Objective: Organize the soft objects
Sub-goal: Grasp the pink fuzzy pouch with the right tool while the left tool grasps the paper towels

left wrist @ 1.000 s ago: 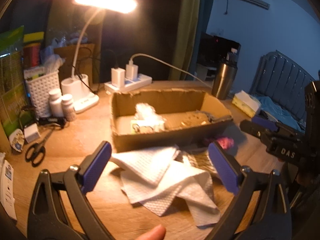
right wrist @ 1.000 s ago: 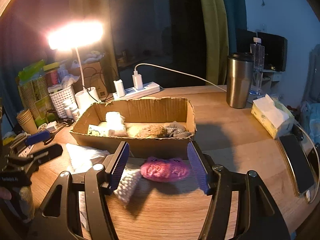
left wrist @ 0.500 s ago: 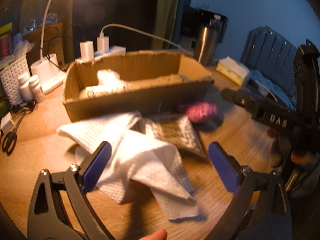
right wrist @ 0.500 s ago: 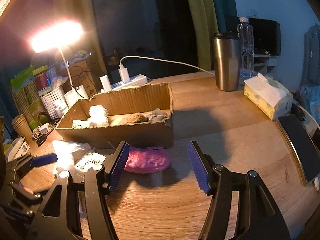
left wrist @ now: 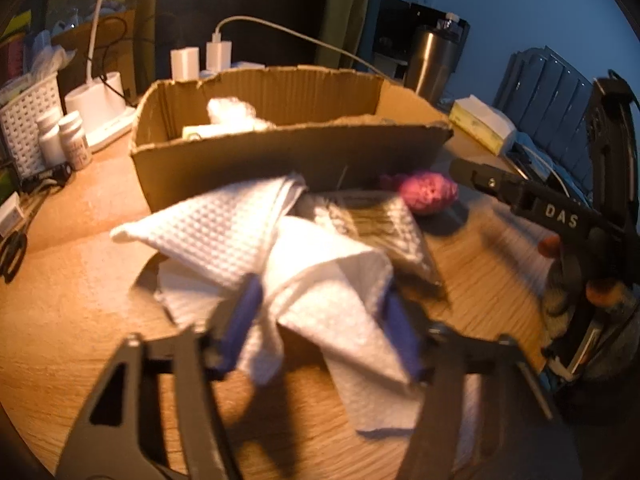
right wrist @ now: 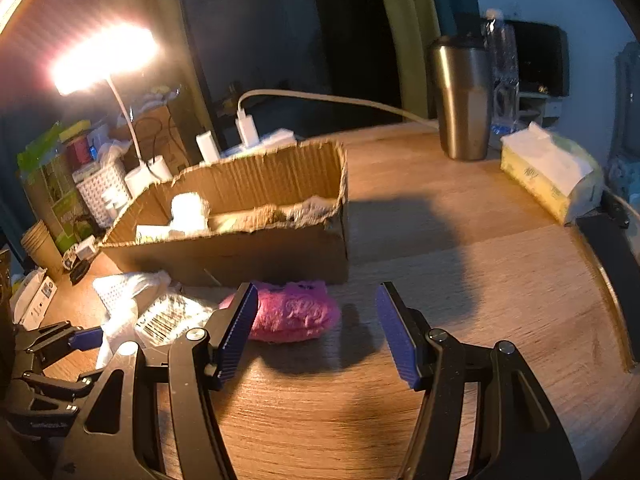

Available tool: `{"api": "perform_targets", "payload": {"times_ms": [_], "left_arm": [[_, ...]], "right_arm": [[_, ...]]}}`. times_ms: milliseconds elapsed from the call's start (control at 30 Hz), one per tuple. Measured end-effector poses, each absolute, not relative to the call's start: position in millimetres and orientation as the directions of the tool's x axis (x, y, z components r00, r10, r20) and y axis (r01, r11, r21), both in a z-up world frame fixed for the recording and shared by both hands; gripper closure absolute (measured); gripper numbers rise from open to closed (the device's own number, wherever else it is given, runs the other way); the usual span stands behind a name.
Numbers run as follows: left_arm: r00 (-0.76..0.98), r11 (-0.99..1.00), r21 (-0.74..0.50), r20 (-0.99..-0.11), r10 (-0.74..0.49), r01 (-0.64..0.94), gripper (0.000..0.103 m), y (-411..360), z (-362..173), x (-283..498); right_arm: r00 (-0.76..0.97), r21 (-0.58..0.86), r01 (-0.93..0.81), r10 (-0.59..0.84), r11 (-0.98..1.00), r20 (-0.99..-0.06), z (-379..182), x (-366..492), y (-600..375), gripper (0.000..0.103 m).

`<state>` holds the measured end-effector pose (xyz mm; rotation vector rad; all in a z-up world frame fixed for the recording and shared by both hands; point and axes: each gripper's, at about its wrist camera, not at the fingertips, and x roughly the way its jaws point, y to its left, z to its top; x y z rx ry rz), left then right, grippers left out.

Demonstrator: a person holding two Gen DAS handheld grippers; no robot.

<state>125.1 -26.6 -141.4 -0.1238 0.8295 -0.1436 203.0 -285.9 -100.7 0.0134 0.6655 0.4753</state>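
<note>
A wooden table (right wrist: 460, 280) carried everything. A cardboard box (right wrist: 240, 256) sat mid-table, with crumpled white cloths (left wrist: 240, 240) and a pink plush (right wrist: 292, 316) lying just in front of it. Farther right stood a steel tumbler (right wrist: 460, 100) and a tissue pack (right wrist: 548, 172); far left, a lamp base (left wrist: 96, 100), two pill bottles (left wrist: 68, 140), and scissors (left wrist: 12, 248).

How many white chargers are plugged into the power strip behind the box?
2. The shorter charger sits on the left, with no cable visible; the taller charger, to its right, has a white cable running off. The cardboard box may hide other sockets.
</note>
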Motion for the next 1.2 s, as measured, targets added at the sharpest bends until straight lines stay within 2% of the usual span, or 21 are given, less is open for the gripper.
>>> {"api": "perform_targets", "payload": {"times_ms": [167, 267, 600, 767, 833, 867, 967, 1200], "left_arm": [[0.671, 0.977, -0.179, -0.711, -0.210, 0.117, 0.062, -29, -141, 122], [0.680, 0.974, -0.185, -0.699, -0.222, 0.128, 0.065, -28, -138, 120], [0.727, 0.967, -0.205, -0.639, -0.251, 0.154, 0.065, -15, -122, 103], [0.752, 0.966, -0.200, -0.610, -0.252, 0.162, 0.065, -9, -113, 95], [0.751, 0.967, -0.196, -0.610, -0.252, 0.166, 0.068, -7, -114, 92], [0.750, 0.966, -0.196, -0.611, -0.253, 0.167, 0.068, -6, -114, 91], [0.758, 0.966, -0.195, -0.601, -0.254, 0.169, 0.068, -5, -112, 87], [0.787, 0.960, -0.198, -0.552, -0.277, 0.199, 0.068, -5, -100, 79]], "right_arm": [[0.635, 0.166, -0.427, 0.426, 0.889, -0.645, -108, 212, -279, 0.038], [0.614, 0.174, -0.426, 0.425, 0.888, -0.665, -111, 215, -275, 0.038], [0.568, 0.163, -0.437, 0.412, 0.885, -0.713, -115, 221, -261, 0.038], [0.574, 0.133, -0.442, 0.394, 0.887, -0.718, -114, 224, -251, 0.034], [0.568, 0.133, -0.450, 0.398, 0.883, -0.720, -115, 225, -246, 0.034], [0.562, 0.136, -0.457, 0.404, 0.879, -0.722, -116, 225, -243, 0.035], [0.543, 0.147, -0.485, 0.428, 0.862, -0.722, -116, 223, -236, 0.055], [0.557, 0.112, -0.496, 0.415, 0.861, -0.719, -111, 213, -233, 0.062]]}}
